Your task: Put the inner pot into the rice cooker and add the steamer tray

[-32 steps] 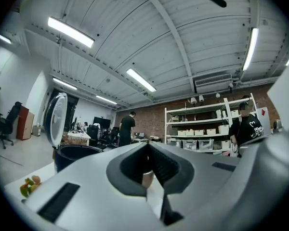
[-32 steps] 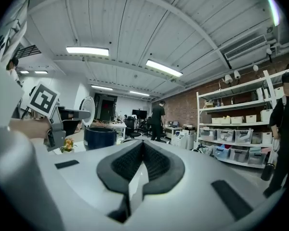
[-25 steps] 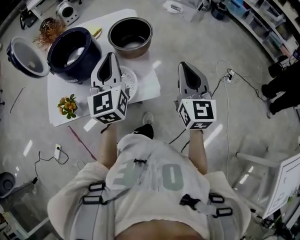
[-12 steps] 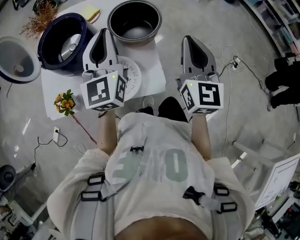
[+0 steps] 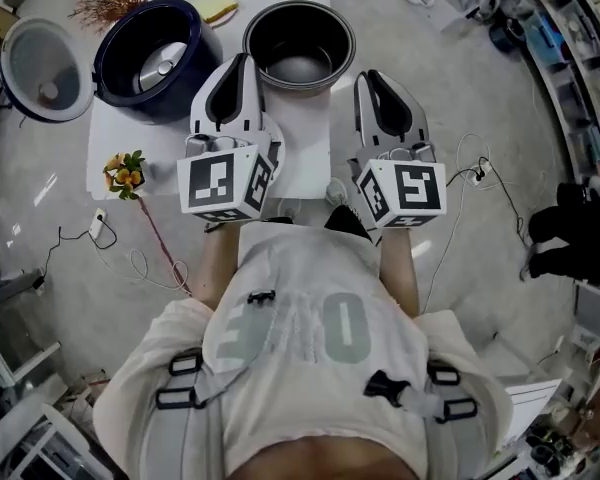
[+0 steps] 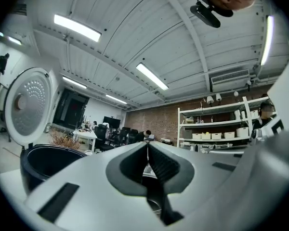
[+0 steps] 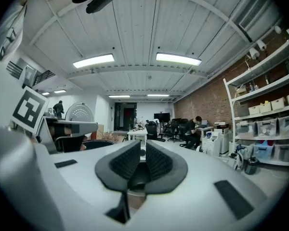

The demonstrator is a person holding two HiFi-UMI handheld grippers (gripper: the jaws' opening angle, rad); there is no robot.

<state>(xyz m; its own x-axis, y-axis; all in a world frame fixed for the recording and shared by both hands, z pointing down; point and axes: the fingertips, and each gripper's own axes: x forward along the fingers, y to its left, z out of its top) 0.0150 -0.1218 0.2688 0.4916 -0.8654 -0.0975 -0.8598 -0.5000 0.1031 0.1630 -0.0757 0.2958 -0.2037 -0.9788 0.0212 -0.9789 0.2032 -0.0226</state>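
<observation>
The inner pot (image 5: 299, 46) sits mouth up just ahead, between both tongs. The left gripper (image 5: 242, 63) is pressed together and empty. The right gripper (image 5: 368, 78) has just been opening, with nothing between its jaws. The rice cooker (image 5: 158, 56) stands ahead-left of the left one.

The rice cooker (image 5: 152, 53) is sitting at the mat's (image 5: 308, 130) far-left corner. The inner pot (image 5: 298, 46) is standing just right of it.
</observation>
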